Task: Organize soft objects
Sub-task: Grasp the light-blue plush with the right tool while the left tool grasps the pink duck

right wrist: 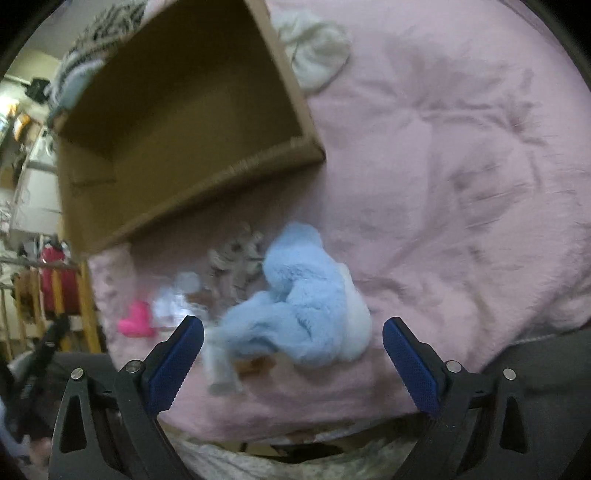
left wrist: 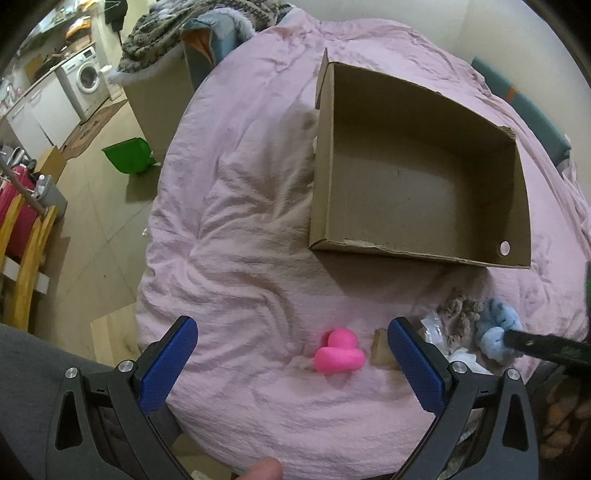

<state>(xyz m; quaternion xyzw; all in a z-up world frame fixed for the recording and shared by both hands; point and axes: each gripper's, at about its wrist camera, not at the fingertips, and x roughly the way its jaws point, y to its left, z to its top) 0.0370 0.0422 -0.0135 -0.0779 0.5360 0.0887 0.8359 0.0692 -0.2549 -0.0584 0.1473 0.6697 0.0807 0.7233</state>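
An open, empty cardboard box (left wrist: 417, 184) lies on a pink blanket (left wrist: 240, 221); it also shows in the right wrist view (right wrist: 177, 122). A pink rubber duck (left wrist: 338, 352) lies in front of my open left gripper (left wrist: 291, 354). A fluffy light-blue soft toy (right wrist: 299, 306) lies between the open fingers of my right gripper (right wrist: 291, 347), not clamped. It also shows in the left wrist view (left wrist: 496, 328), with the right gripper's black finger at it. A grey-brown knitted piece (left wrist: 458, 314) and white bits (left wrist: 434, 326) lie beside it.
A white woolly item (right wrist: 314, 48) lies on the blanket beyond the box. A beige block (left wrist: 382, 349) lies by the duck. Left of the bed are the floor, a green dustpan (left wrist: 127, 155), a washing machine (left wrist: 86, 79), a yellow wooden frame (left wrist: 26, 258) and piled clothes (left wrist: 184, 29).
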